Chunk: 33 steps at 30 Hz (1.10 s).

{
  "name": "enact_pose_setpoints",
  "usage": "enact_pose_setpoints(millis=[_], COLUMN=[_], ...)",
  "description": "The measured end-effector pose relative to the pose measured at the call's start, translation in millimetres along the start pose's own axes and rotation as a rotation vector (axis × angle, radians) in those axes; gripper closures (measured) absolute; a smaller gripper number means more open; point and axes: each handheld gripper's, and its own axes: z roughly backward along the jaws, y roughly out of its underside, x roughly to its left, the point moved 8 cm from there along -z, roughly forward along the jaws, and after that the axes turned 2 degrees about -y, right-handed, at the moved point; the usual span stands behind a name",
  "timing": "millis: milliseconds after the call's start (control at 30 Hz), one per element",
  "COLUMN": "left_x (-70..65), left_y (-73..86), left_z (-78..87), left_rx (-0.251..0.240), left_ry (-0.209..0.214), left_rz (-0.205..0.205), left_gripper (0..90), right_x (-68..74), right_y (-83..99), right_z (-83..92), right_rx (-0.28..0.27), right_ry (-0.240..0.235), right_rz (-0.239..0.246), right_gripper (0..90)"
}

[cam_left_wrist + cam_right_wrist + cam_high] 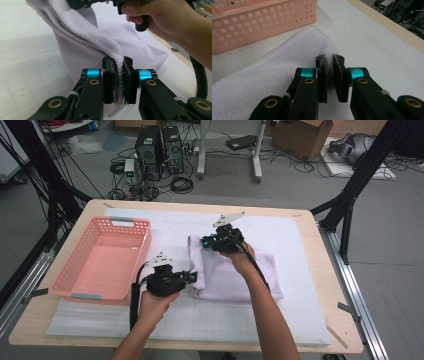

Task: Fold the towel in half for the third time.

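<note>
I hold one gripper in each hand over the white mat (300,270) on the wooden table (320,250). The work piece is a pale lilac towel (225,272), lying in folds near the middle of the mat, just to the right of the pink perforated basket (102,257).

Left gripper (192,277) — jaws closed on the towel's ribbed hem. In the left gripper view the hem (119,75) runs down between the two black pads and is pinched there; the cloth rises from that point as a taut ridge toward my other hand (165,17) at the top of that view.

Right gripper (206,241) — jaws nearly together at the towel's far left corner. In the right gripper view the towel (269,80) lies under and to the left of the jaws, and a thin edge of cloth sits clamped between the pads. The basket (262,22) stands beyond it in that view, apart from the towel.

The edge between the two grippers is lifted off the mat; the rest of the towel rests on it.
</note>
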Motion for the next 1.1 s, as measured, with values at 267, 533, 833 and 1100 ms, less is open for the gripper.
enact_pose_setpoints(millis=[267, 533, 833, 1100], left_x=[-18.4, -36.4, -50.4, -45.3], left_y=[-4.8, -3.8, -0.8, -8.4], left_z=[-29.7, -58.9, -81.7, -68.3], left_rx=[0.022, 0.052, 0.054, 0.016], left_ry=[0.02, 0.039, 0.066, 0.061], left_rz=[-0.026, -0.044, -0.021, -0.062], left_gripper=[80.4, 79.7, 71.1, 49.2], right_x=[-21.0, -38.0, -49.9, -56.7], right_y=[22.8, 48.0, 69.2, 78.6], right_z=[25.6, 44.1, 57.1, 68.4], right_rx=[0.006, 0.031, 0.039, 0.043], right_ry=[0.054, 0.103, 0.136, 0.144], right_rz=[-0.032, -0.057, -0.062, -0.017], right_gripper=[82.4, 82.4, 82.6, 82.8])
